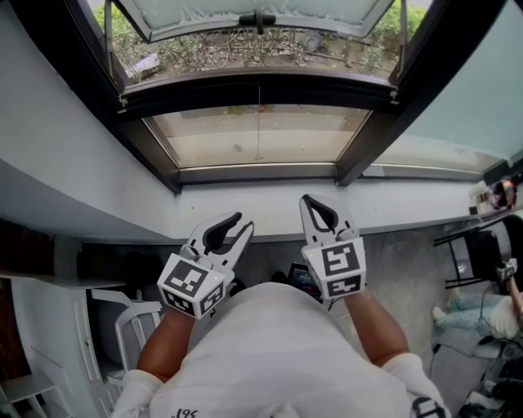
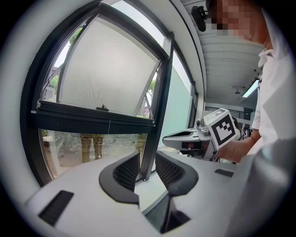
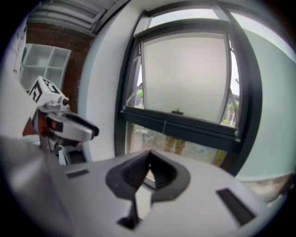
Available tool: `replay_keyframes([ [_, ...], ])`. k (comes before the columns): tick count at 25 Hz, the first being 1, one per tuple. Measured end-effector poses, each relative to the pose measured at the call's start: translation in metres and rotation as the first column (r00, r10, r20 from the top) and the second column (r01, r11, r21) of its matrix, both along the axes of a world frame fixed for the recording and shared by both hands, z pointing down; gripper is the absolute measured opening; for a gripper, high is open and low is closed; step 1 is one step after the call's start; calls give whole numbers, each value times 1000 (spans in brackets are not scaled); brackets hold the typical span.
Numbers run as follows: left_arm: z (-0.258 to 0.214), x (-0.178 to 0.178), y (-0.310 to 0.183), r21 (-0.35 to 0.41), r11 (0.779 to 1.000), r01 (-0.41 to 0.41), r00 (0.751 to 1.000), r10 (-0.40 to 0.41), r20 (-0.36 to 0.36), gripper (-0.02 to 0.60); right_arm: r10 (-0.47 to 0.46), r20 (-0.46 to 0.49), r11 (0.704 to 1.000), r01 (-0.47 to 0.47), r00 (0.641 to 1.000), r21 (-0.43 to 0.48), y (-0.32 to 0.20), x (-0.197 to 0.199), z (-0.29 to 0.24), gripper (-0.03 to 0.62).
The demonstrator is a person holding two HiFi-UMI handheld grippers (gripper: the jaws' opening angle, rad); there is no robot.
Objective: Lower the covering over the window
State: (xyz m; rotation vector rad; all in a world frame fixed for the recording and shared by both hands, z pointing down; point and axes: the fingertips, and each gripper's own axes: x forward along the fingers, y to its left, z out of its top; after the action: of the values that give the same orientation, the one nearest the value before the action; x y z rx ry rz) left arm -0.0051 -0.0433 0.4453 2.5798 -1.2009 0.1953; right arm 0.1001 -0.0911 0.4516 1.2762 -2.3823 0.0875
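Nearest, the left tool [image 1: 243,223] is released, its jaws apart with only air between them. The right tool [image 1: 310,204] is clenched on nothing. Both hover above the white sill [image 1: 245,208], well short of the glass.

Beyond them a thin cord [image 1: 259,122] hangs straight down the middle of the window [image 1: 155,143], its long axis vertical. The covering itself lies over no pane in any view. It is probably rolled up above the frame, lying left to right and set to unroll downward.

The cord is very fine, so it could slip through the pads or be missed outright, and the clenched right tool must part first. A slanted pull could run the covering down crooked. Farthest, the sash [image 1: 204,12] is tilted outward, so wind may blow the lowered covering about.
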Motion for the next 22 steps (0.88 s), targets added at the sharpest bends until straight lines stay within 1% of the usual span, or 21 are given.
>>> replay_keyframes([
  [8,1,-3,-1,-3,1000,-2,1000,2,2,115,-18,-20,1000,18,1000,-2,2,-7,3,21],
  [15,2,-1,-4,-6,1000,-7,1000,7,-2,115,-21,13,999,22,1000,-35,0,-8,6,21],
  [22,4,0,-7,-12,1000,-14,1000,14,-4,115,-18,18,999,19,1000,-48,-2,-8,8,21],
])
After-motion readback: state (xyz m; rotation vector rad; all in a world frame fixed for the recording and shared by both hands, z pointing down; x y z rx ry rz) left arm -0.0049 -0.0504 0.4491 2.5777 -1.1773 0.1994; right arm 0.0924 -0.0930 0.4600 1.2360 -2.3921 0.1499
